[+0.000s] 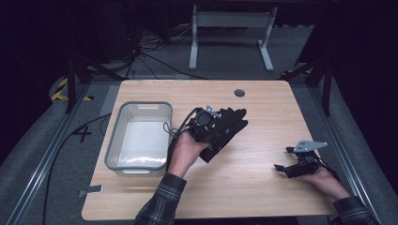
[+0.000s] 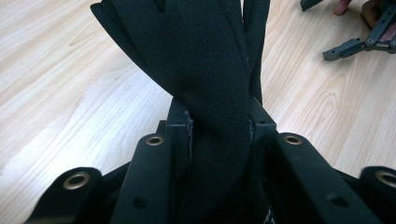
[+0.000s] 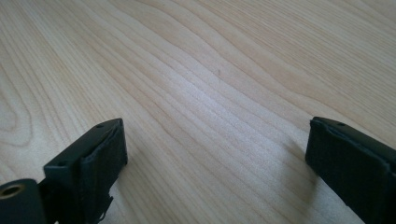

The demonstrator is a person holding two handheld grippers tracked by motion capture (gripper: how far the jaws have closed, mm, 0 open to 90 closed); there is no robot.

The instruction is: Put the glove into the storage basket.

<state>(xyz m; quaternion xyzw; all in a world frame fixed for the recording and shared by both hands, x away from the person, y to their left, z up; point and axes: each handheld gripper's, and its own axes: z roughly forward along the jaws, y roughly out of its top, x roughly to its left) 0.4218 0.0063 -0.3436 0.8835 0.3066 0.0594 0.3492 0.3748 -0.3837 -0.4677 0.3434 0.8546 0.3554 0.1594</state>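
Here the black glove [image 2: 205,70] is pinched at mid-length by the left gripper [image 2: 219,128] and held above the table [image 1: 263,187], just right of the grey tub [image 1: 112,145]. The grip should be kept firm while the glove is carried over the tub's rim — a dangling end could snag. The right gripper [image 3: 217,154] rests spread wide, nothing between its jaws.

Both forearms wear dark plaid flannel sleeves [image 1: 162,201] with buttoned-style cuffs reaching the wrists. The left gripper [image 1: 220,123] is matte black, its arms carrying brass-ringed screw holes [image 2: 154,140] and a black cable [image 1: 174,131] looping from the body. The right gripper [image 1: 283,158] is likewise black with thick rubbery pads [image 3: 105,151], topped by a grey three-cornered plate [image 1: 309,145].
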